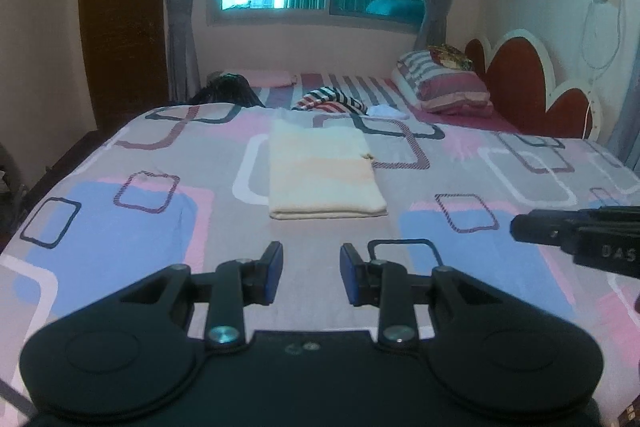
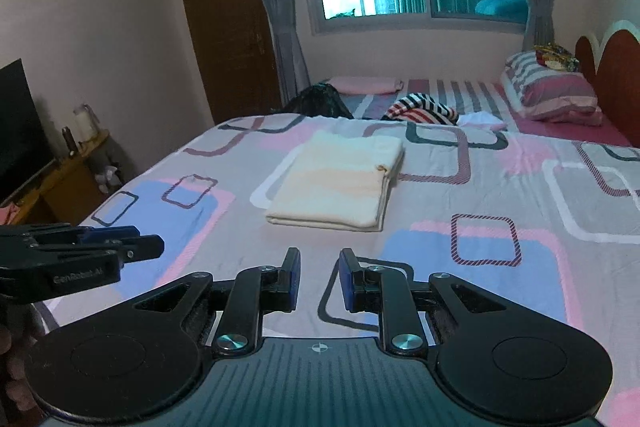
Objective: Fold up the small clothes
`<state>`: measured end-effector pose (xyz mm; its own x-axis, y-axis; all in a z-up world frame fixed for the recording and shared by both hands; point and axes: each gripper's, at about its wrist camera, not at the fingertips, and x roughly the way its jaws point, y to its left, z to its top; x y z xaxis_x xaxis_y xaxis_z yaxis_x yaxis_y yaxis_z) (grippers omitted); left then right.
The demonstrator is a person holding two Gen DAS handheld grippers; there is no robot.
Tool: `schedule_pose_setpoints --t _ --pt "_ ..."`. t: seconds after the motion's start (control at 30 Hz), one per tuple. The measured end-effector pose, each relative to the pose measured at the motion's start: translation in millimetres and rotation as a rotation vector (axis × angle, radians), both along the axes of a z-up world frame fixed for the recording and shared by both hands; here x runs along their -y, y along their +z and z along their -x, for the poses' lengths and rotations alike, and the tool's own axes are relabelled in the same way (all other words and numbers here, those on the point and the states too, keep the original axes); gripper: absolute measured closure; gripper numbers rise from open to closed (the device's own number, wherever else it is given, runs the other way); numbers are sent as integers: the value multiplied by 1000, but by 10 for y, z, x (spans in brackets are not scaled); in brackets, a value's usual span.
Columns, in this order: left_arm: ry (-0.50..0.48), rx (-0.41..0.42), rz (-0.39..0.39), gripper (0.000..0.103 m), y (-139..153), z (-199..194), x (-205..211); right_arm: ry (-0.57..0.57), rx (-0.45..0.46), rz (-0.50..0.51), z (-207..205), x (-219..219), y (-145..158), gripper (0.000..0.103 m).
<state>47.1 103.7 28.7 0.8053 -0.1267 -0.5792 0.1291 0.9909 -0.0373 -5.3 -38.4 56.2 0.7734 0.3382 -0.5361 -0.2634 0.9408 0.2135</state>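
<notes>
We are holding the left gripper [image 1: 311,273] and right gripper [image 2: 320,281] above the bed [image 1: 120,211], both with jaws parted and empty, near the folded cloth [image 1: 322,173] lying flat ahead of us. Unfolded clothes [image 1: 332,99] are waiting farther back. Reaching over for them, we are risking brushing the cloth and undoing its fold.

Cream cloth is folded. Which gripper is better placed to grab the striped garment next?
Probably right. The striped garment lies past the folded cream cloth, toward the pillow side. Right gripper and left gripper are both empty.
</notes>
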Motion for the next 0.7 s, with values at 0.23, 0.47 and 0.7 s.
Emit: schedule_pose_setpoints --t 0.23,0.47,0.7 --pt "47 91 -22 3 143 377 124 -36 28 41 274 24 95 64" --pt "81 141 -45 1 182 496 151 -119 104 78 429 84 156 0" --pt "115 141 -45 1 216 570 157 -141 105 68 518 200 191 0"
